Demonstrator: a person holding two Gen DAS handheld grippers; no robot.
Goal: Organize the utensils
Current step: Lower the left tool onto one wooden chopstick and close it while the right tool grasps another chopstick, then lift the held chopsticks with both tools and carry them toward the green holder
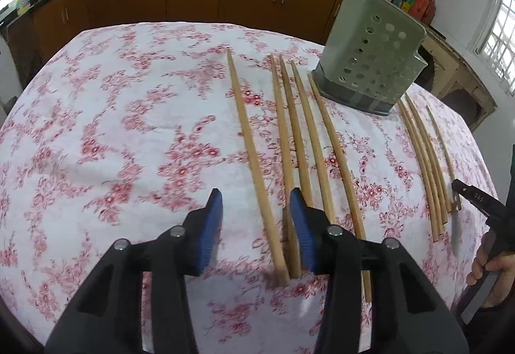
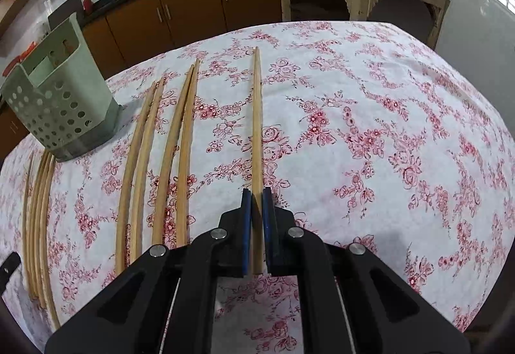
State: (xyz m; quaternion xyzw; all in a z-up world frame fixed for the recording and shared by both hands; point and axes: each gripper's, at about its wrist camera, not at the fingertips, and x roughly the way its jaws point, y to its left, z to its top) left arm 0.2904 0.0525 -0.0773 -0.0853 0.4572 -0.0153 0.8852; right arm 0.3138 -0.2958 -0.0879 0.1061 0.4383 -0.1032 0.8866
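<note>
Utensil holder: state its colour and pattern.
Pale green holder, walls dotted with round holes; clearest in the left wrist view.

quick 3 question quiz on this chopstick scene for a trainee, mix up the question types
1. True or false: the right gripper has its pads closed on a chopstick.
2. Multiple choice: the left gripper is a) shut on a chopstick, b) open above the tablecloth, c) inside the holder.
3. Fill in: the green perforated utensil holder stands ____ on the table, with chopsticks lying on both sides of it.

Key
1. True: the single chopstick runs between the blue pads.
2. b: its jaws are apart, with one chopstick lying on the cloth in the gap.
3. Upright.
</note>
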